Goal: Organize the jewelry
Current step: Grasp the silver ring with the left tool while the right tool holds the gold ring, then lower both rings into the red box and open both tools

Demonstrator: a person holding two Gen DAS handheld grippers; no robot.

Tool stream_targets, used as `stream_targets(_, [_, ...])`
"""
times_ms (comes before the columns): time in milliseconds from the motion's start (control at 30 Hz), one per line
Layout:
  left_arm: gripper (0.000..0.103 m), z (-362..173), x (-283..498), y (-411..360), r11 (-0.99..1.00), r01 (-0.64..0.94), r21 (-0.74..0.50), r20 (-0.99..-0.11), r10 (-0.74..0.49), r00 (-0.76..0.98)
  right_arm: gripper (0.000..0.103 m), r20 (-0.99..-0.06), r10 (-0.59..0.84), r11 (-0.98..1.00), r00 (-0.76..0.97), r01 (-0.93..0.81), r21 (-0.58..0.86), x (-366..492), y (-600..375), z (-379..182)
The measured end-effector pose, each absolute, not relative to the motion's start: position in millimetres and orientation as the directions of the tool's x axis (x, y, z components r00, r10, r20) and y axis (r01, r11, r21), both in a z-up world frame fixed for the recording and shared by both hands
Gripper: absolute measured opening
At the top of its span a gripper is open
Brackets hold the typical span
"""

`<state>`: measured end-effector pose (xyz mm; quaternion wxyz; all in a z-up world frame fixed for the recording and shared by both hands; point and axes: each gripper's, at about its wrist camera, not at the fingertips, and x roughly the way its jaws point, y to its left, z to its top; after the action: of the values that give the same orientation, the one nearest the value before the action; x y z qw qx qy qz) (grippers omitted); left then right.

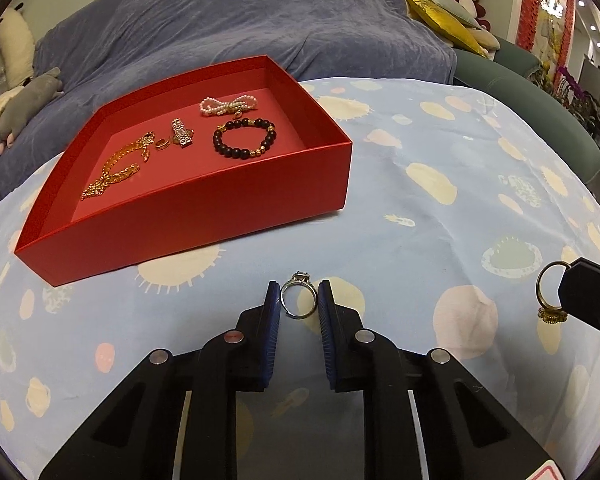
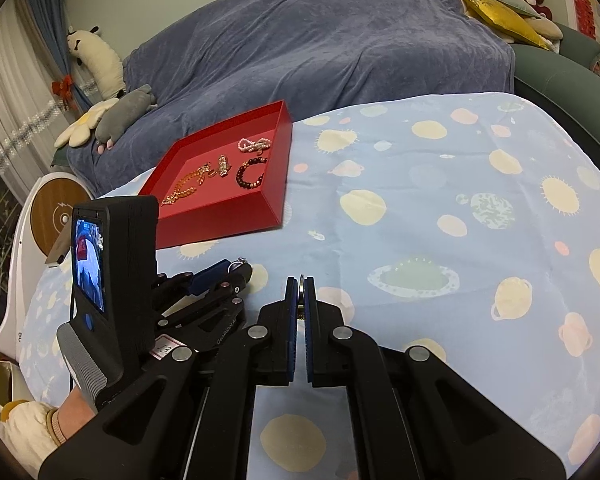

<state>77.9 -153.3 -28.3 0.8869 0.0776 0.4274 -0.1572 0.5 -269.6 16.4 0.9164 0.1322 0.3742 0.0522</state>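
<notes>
Left gripper (image 1: 299, 298) sits nearest, jaws pinched on a silver ring (image 1: 299, 295) w/ a stone, just above the tabletop (image 1: 420, 216). Right gripper (image 2: 301, 292) has its jaws closed on a gold ring (image 1: 550, 294). Step in hand, I'd say: both rings grabbed, drop-off next. Red tray (image 1: 204, 216) lies far left, holding a gold chain (image 1: 116, 170), 1 beaded bracelet (image 1: 244, 138) & pearl bow (image 1: 228, 106). Next move needs lift over the near wall; nothing blocks.
</notes>
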Motion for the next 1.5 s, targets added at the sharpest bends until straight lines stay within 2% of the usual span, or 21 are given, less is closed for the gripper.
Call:
stream_targets(433, [0.016,4,50,-94,0.942,0.327,-0.071,-0.799,-0.250,0.547,0.002,-0.647,0.240,0.956,0.724,-0.060,0.287,2,-240,32])
stream_targets(633, [0.016,26,37,-53,0.954,0.281,-0.107,-0.765,-0.260,0.590,0.002,-0.644,0.256,0.955,0.721,-0.085,0.284,6,-222,35])
stream_targets(1233, [0.016,28,36,21,0.968,0.169,-0.184,-0.764,-0.249,0.595,0.002,-0.665,0.330,0.942,0.670,-0.188,0.279,22,-144,30])
stream_targets(1500, [0.016,46,47,28,0.964,0.145,-0.225,-0.737,-0.265,0.622,0.002,-0.631,0.355,0.933,0.690,-0.215,0.289,32,-128,50])
